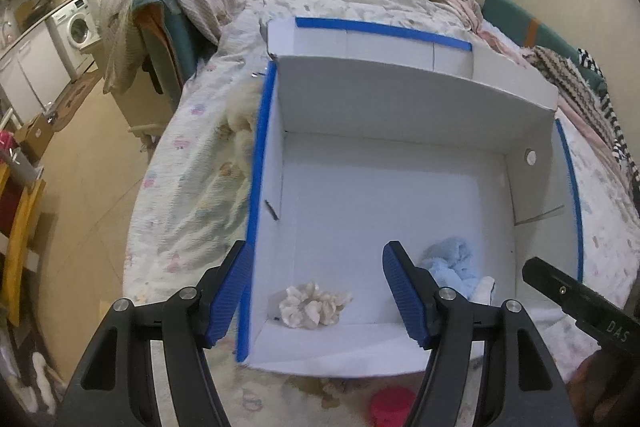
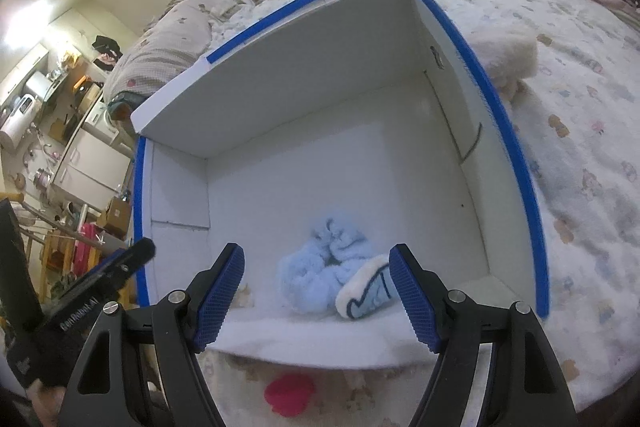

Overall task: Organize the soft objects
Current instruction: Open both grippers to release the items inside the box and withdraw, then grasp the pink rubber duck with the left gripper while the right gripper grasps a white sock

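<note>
You have both tools over the near edge of the white box (image 1: 400,187), which sits on the bed (image 1: 188,187) with its blue-taped flaps folded out, so the mouth is wide and anything soft can simply be dropped in. Your left gripper (image 1: 316,291) has its jaws spread apart with nothing between them, straddling the box's left wall above the cream scrunchie (image 1: 312,309) lying in the near-left corner. Your right gripper (image 2: 316,293) is likewise spread wide and empty, above the light blue fluffy cloth (image 2: 320,267) and the small white-and-blue piece (image 2: 368,291) touching it on the box floor. Those pieces look already sorted. What seems left is the red soft item (image 2: 290,395) on the bed just outside the near wall, below both tools, and a cream fluffy thing (image 2: 508,63) lying against the outside of the box's wall.
</note>
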Available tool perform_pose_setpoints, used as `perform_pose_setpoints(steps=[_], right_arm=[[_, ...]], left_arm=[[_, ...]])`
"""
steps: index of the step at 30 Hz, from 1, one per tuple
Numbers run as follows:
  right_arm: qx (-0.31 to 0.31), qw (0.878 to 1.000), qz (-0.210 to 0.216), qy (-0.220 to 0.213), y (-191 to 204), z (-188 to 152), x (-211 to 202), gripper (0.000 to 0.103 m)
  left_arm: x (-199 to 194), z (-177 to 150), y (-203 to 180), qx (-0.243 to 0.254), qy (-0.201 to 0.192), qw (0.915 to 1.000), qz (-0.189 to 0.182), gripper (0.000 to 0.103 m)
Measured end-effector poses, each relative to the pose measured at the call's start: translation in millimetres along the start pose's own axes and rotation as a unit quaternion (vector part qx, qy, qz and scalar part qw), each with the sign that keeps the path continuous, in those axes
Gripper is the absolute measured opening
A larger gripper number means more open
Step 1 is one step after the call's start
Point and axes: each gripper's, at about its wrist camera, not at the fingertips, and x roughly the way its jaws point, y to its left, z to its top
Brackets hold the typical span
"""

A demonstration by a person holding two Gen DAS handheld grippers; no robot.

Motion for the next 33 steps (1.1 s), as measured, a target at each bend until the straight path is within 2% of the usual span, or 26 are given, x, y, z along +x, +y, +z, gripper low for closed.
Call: perform_pose_setpoints(steps=[5, 10, 15, 24, 33], right_arm=[[-0.001, 1.000, 0.003, 0.002, -2, -13, -17, 0.079], [-0.001, 1.000, 0.008, 0.001, -3, -30, -32, 0.079], [-0.005, 1.000, 0.003, 0.001, -2, -45, -40, 0.079], [0.011, 1.000, -0.002, 0.002, -8, -63, -45, 0.079], [0.019, 1.000, -0.014, 0.005, -18, -70, -45, 0.079]], left_arm=[[-21, -9, 15, -0.004, -0.014, 0.9998, 0.011, 0.065], [-33, -29, 33, -0.025, 0.000, 0.9997, 0.003, 0.065], [-44, -46, 44, -0.033, -0.003, 0.9994, 0.008, 0.065], [-47, -72, 59, -0.036, 0.008, 0.9991, 0.019, 0.065], [-44, -86, 85, -0.055, 0.013, 0.9972, 0.048, 0.065]])
